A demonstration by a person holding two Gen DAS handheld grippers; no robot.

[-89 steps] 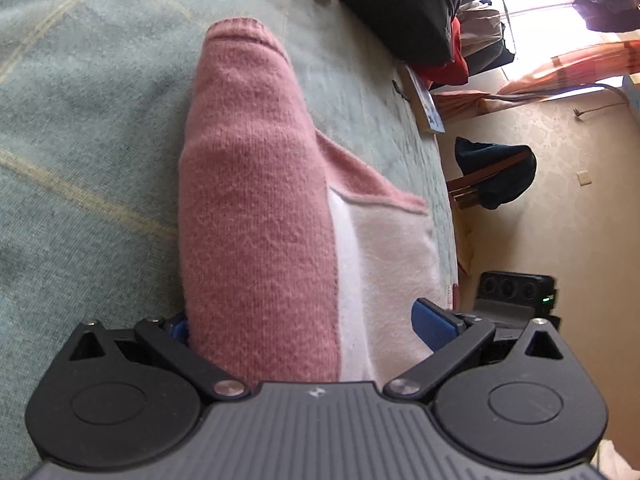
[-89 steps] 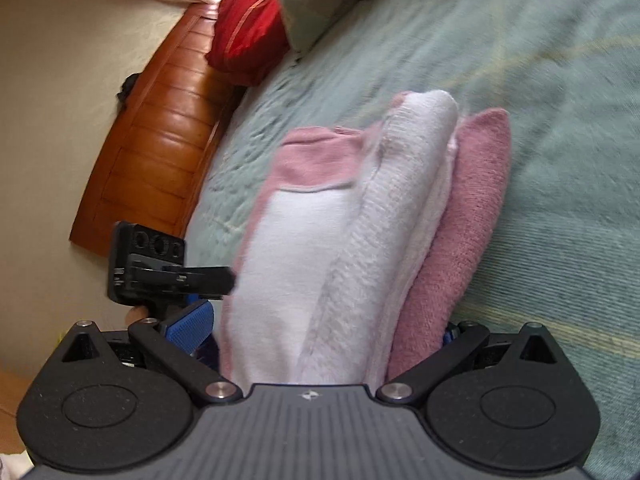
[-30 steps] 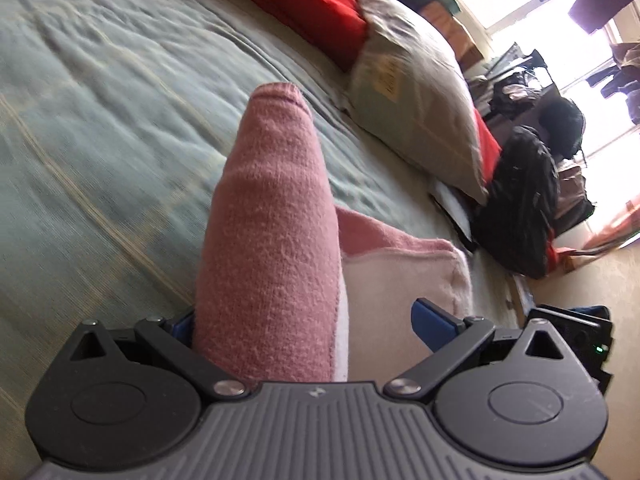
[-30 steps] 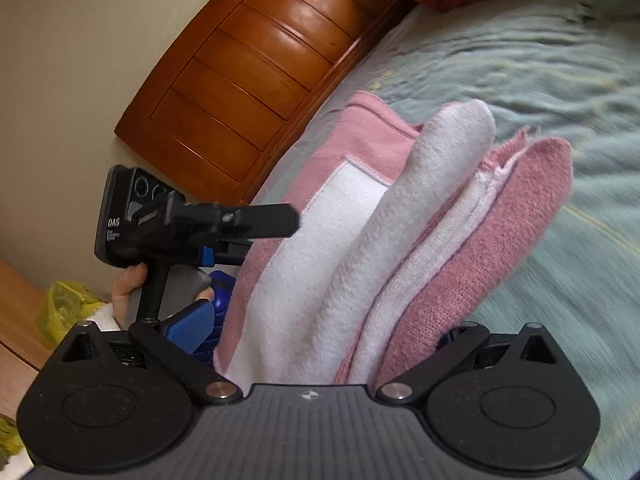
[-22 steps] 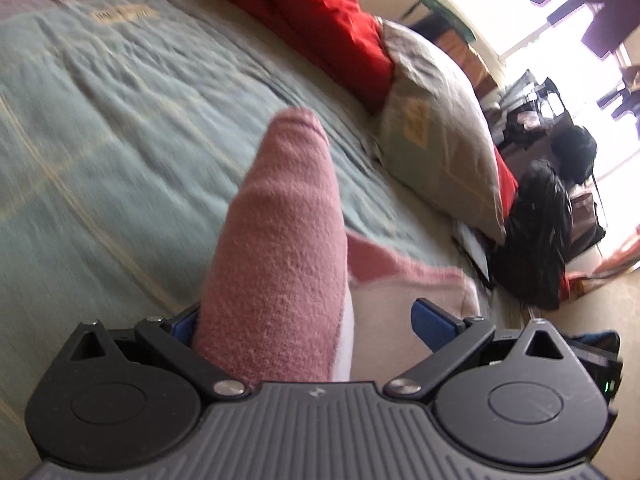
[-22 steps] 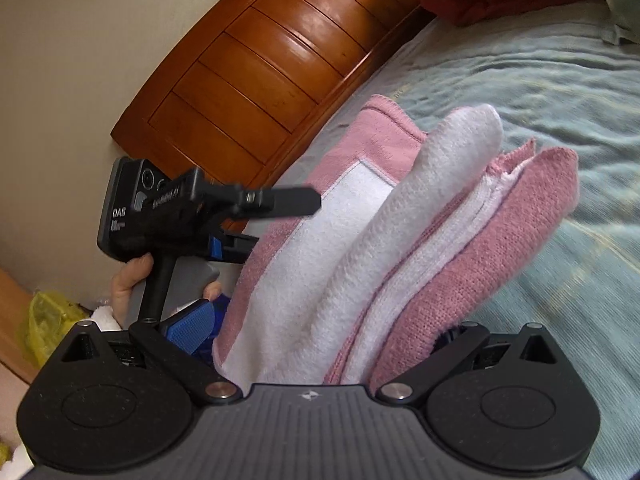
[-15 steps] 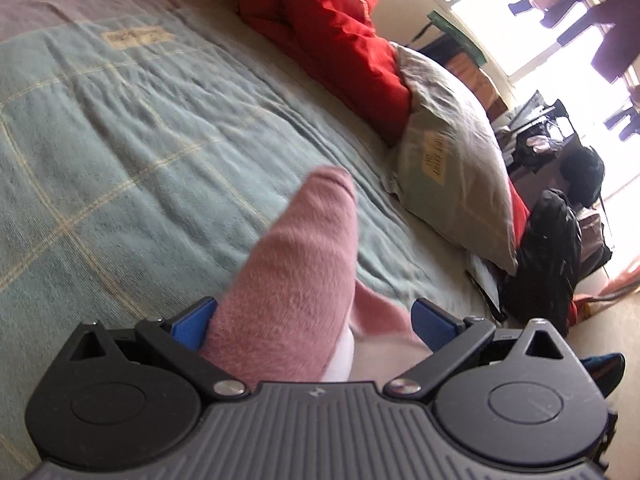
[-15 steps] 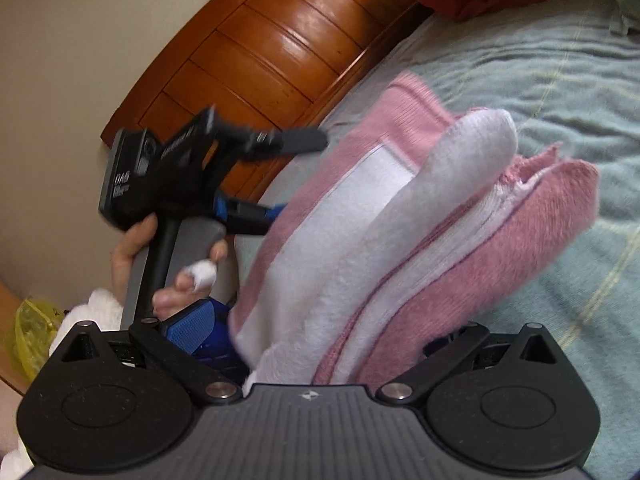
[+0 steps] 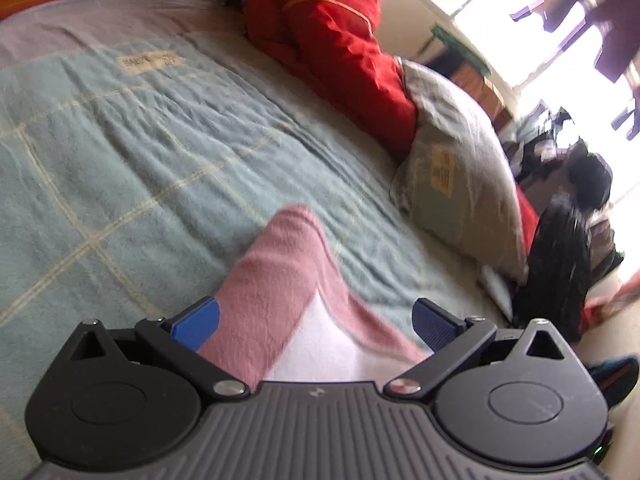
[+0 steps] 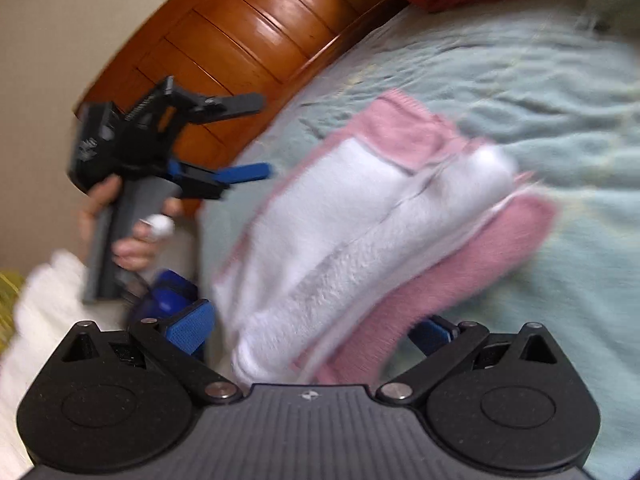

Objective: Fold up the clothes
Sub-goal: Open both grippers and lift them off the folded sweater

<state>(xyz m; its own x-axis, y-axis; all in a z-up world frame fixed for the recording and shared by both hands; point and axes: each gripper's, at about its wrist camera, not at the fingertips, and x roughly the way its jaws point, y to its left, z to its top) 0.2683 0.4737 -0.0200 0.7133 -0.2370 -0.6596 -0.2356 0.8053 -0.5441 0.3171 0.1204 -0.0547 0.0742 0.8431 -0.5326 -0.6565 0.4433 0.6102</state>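
motion blur smears the folded pink garment (image 10: 400,240), so its layers run together. its near end is hidden behind the right gripper (image 10: 308,328) body. beyond the grey pillow (image 9: 452,184), the window (image 9: 560,40) is blown out and the dark clutter beside it is unreadable.

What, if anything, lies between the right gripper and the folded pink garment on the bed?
Nothing visible. The pink garment already sits between the open fingers of the right gripper, resting on the green blanket. The left gripper is off to the side, clear of the garment in the right wrist view.
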